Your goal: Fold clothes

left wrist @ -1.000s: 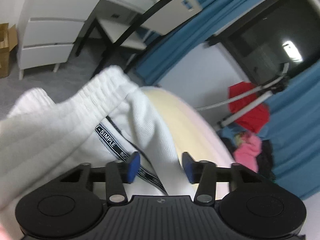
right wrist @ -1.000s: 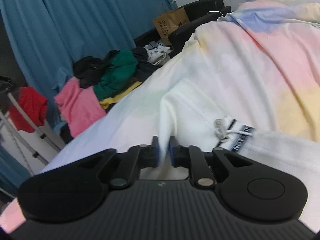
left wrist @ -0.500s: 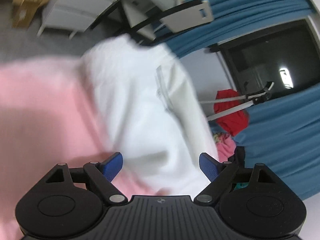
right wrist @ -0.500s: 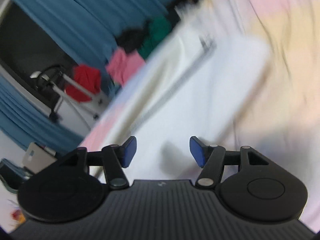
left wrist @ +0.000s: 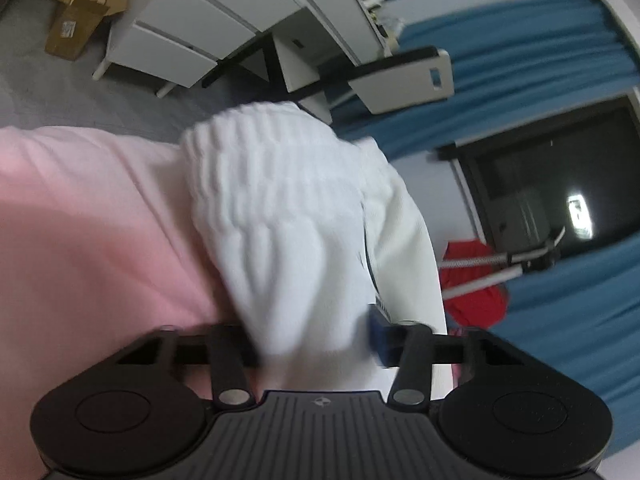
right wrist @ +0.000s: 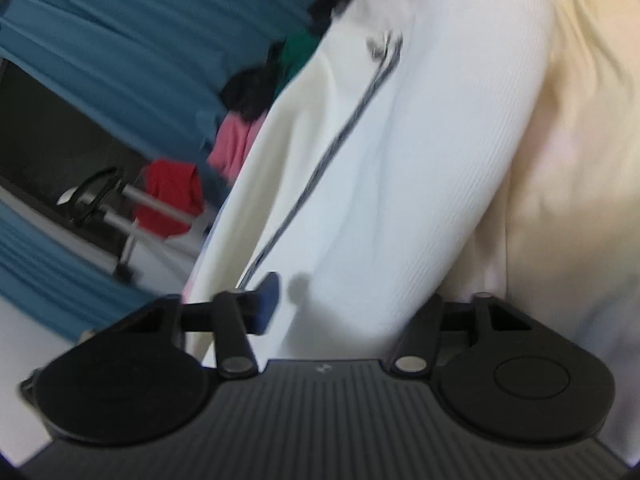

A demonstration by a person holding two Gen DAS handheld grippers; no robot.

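Note:
White ribbed trousers with an elastic waistband and a dark printed drawstring lie on the pastel bed cover. In the left wrist view the waistband bunches up between my left gripper's spread jaws, and cloth hides the left fingertip. In the right wrist view the trousers stretch away under my right gripper, whose jaws stand wide apart over the cloth; its right fingertip is hidden. Both views are blurred.
A white drawer unit, a desk and a chair stand beyond the bed. A cardboard box lies on the grey floor. Blue curtains, a rack with a red garment and a pile of clothes are at the bedside.
A second ago my right gripper was shut on the trousers' edge; it has let go and opened. My left gripper opened wide, then closed in somewhat around the bunched waistband. Both have swung quickly.

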